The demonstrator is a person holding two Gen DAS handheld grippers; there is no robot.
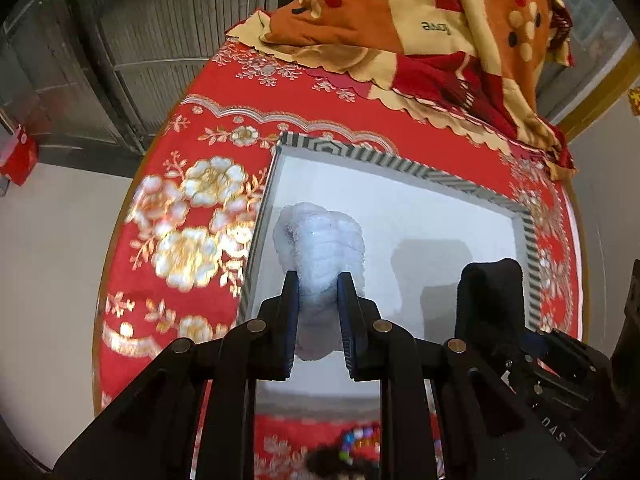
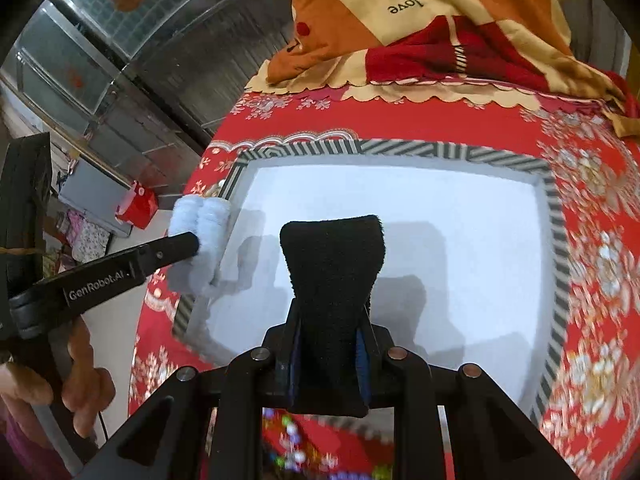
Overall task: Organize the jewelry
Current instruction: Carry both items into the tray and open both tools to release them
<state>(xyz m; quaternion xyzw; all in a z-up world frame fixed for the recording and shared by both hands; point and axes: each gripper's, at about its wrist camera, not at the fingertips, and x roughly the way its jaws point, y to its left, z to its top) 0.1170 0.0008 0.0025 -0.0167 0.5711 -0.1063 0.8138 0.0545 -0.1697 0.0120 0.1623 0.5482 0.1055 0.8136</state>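
My left gripper (image 1: pixel 318 280) is shut on a fluffy white roll (image 1: pixel 320 244) and holds it above the left part of a white tray (image 1: pixel 420 196) with a striped rim. My right gripper (image 2: pixel 330 308) is shut on a black fuzzy roll (image 2: pixel 332 264) above the tray (image 2: pixel 400 200). The black roll also shows in the left wrist view (image 1: pixel 490 296) at the right. The left gripper (image 2: pixel 192 244) with the white roll (image 2: pixel 200 240) shows in the right wrist view over the tray's left rim. Coloured beads (image 2: pixel 292 452) lie blurred below, near the tray's front edge.
The tray sits on a round table with a red flowered cloth (image 1: pixel 192 216). A folded orange and red blanket (image 1: pixel 420 28) lies at the table's far side. A red box (image 2: pixel 138 204) stands on the floor to the left.
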